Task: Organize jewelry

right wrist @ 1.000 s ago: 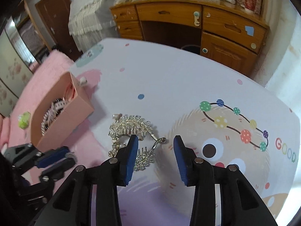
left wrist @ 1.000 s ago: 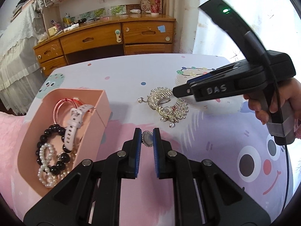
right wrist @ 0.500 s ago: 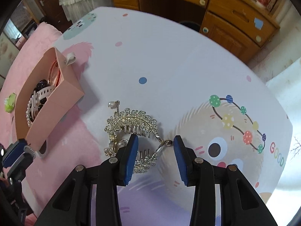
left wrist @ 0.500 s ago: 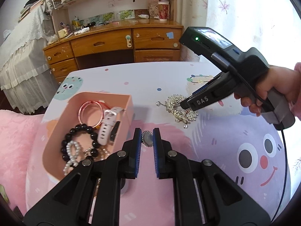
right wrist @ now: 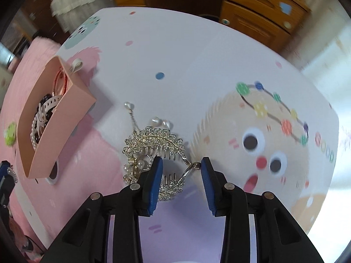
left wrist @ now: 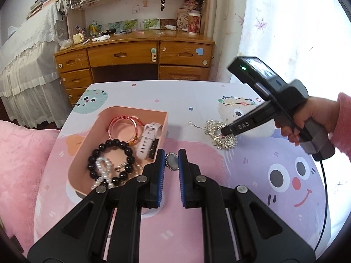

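My left gripper (left wrist: pixel 171 162) is shut on a small oval silver brooch (left wrist: pixel 172 162) and holds it above the table, just right of the pink box (left wrist: pixel 122 110). The box holds a black bead bracelet (left wrist: pixel 109 160), a pearl bracelet (left wrist: pixel 102 168), red bangles (left wrist: pixel 125 127) and a white watch strap (left wrist: pixel 145 141). My right gripper (right wrist: pixel 181 171) is open and low over the silver rhinestone hair comb (right wrist: pixel 153 142), its fingers either side of the comb's near half. The comb (left wrist: pixel 220 135) lies on the table right of the box (right wrist: pixel 57 118).
The table has a cartoon-print cloth (left wrist: pixel 241 175). A wooden desk with drawers (left wrist: pixel 136 61) stands beyond the far edge, a lace-covered bed (left wrist: pixel 24 65) at the far left. A pink fluffy cover (left wrist: pixel 19 160) lies left of the table.
My left gripper has risen and drawn back with the brooch, so more of the box shows. My right gripper has come down closer onto the hair comb, still open.
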`<action>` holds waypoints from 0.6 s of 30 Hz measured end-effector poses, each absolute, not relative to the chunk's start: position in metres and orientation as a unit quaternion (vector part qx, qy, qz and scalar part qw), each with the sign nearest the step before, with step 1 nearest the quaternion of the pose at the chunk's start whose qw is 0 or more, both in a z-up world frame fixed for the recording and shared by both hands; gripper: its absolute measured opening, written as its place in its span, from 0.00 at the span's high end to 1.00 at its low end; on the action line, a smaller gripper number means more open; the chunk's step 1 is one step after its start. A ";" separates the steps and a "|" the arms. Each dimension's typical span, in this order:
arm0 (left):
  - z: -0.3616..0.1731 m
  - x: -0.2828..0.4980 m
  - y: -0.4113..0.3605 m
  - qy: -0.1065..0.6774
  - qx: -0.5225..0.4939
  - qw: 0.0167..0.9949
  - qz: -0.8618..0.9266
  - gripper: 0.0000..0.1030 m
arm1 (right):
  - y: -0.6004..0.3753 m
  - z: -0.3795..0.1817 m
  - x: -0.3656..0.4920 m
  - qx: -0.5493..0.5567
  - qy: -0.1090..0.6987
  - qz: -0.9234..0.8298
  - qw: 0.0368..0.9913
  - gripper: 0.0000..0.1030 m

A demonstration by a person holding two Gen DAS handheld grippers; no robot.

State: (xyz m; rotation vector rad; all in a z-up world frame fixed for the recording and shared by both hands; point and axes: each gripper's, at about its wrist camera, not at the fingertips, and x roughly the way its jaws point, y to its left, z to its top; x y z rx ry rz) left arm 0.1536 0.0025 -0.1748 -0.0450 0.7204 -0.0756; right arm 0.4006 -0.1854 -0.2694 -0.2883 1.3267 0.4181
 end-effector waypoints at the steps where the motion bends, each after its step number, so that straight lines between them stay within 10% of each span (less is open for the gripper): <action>1: -0.172 0.150 0.008 0.351 -0.022 0.935 -0.040 0.91 | -0.188 -0.269 0.397 -0.125 0.608 0.188 0.761 0.67; 18: -0.142 0.138 0.077 0.341 0.005 0.937 -0.079 0.91 | -0.149 -0.142 0.330 -0.031 0.531 0.177 0.828 0.66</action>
